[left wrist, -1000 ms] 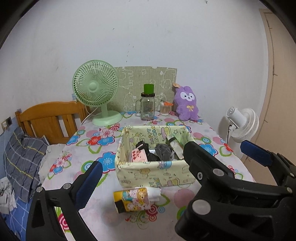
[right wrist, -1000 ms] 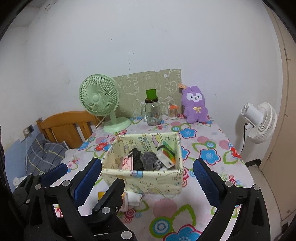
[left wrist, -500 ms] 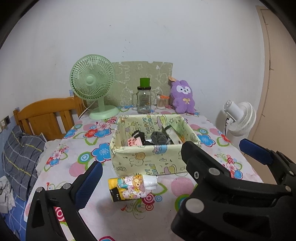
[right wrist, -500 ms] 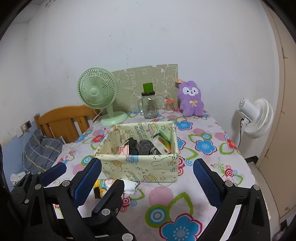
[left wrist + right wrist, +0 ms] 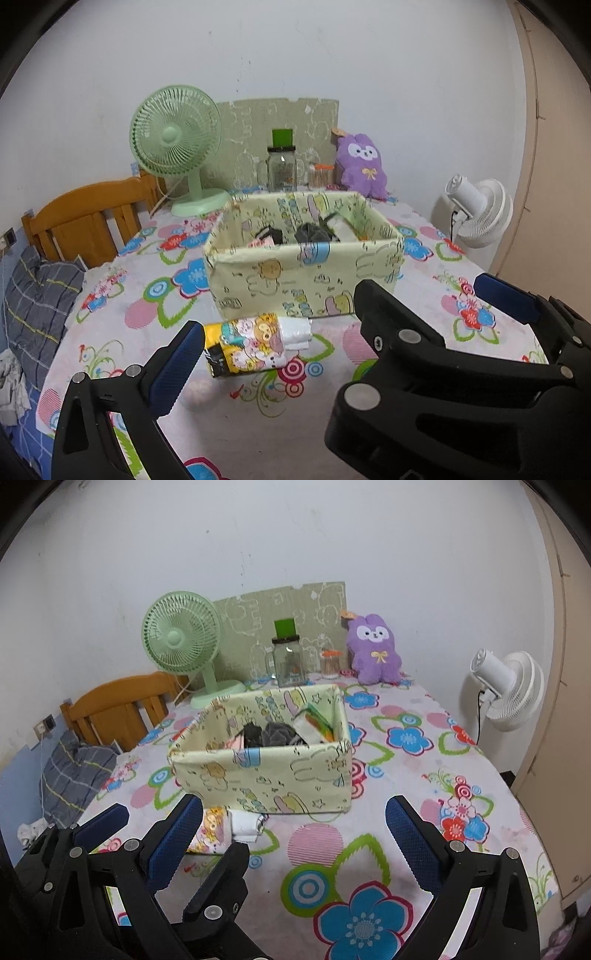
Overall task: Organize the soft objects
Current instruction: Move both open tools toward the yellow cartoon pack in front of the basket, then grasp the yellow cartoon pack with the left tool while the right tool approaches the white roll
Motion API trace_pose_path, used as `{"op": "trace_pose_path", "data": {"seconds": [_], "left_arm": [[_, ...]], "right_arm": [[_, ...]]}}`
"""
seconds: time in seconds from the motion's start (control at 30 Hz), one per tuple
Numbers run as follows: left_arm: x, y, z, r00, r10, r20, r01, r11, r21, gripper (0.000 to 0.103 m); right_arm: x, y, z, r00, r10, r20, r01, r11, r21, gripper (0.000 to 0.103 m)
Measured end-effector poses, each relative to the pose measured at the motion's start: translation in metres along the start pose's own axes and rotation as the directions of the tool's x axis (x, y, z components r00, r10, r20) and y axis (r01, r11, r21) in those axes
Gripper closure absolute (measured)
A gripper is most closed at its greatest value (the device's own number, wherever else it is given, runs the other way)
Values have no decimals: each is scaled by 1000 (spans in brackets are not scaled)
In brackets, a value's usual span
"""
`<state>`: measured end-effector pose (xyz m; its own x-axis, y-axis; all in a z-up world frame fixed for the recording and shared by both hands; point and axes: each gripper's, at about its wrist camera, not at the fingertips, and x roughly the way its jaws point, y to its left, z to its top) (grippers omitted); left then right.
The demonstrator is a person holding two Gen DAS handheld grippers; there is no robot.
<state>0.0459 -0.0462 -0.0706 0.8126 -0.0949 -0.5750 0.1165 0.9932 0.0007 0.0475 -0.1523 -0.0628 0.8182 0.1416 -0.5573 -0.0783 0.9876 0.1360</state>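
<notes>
A pale yellow fabric basket [image 5: 303, 288] with cartoon prints stands mid-table and holds dark socks [image 5: 312, 232] and small packets; it also shows in the right wrist view [image 5: 266, 775]. A cartoon-printed tissue pack [image 5: 247, 343] lies on the tablecloth just in front of the basket, partly hidden in the right wrist view [image 5: 218, 830]. A purple plush bunny [image 5: 364, 168] sits at the back by the wall [image 5: 375, 650]. My left gripper [image 5: 332, 339] is open, low over the table, near the tissue pack. My right gripper [image 5: 295, 834] is open and empty in front of the basket.
A green desk fan [image 5: 177, 147], a glass jar with a green lid [image 5: 282, 170] and a small jar [image 5: 319, 175] stand at the back. A white fan [image 5: 480, 210] is off the table's right edge. A wooden headboard [image 5: 85, 218] and bedding are left.
Both grippers have dropped lower and moved closer to the basket and tissue pack. Both stay open. Nothing on the table has moved.
</notes>
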Motion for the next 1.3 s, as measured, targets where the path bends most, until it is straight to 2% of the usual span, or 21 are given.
{"op": "trace_pose_path", "data": {"seconds": [0.3, 0.47, 0.73, 1.0, 1.1, 1.27, 1.3], "left_arm": [[30, 8, -13, 998, 2, -70, -3, 1000, -16, 0], [48, 18, -17, 993, 23, -115, -27, 999, -39, 0], [70, 34, -16, 987, 49, -153, -61, 995, -76, 0], [88, 44, -18, 980, 44, -193, -64, 993, -102, 1], [92, 47, -18, 978, 39, -204, -64, 991, -116, 6], [99, 53, -21, 974, 12, -224, -47, 988, -149, 22], [100, 54, -22, 973, 4, -229, -41, 987, -156, 22]], "right_arm": [[32, 0, -13, 998, -11, -57, 11, 1000, 6, 2], [50, 1, -18, 995, 8, -96, -7, 1000, 11, 2], [73, 5, -18, 992, 20, -128, -17, 1000, 26, 2], [91, 9, -19, 987, 14, -163, -10, 1000, 22, 2], [96, 11, -19, 985, 15, -172, -11, 1000, 22, 2], [104, 11, -20, 981, 16, -196, -11, 1000, 27, 2], [105, 12, -20, 980, 15, -200, -10, 1000, 25, 2]]}}
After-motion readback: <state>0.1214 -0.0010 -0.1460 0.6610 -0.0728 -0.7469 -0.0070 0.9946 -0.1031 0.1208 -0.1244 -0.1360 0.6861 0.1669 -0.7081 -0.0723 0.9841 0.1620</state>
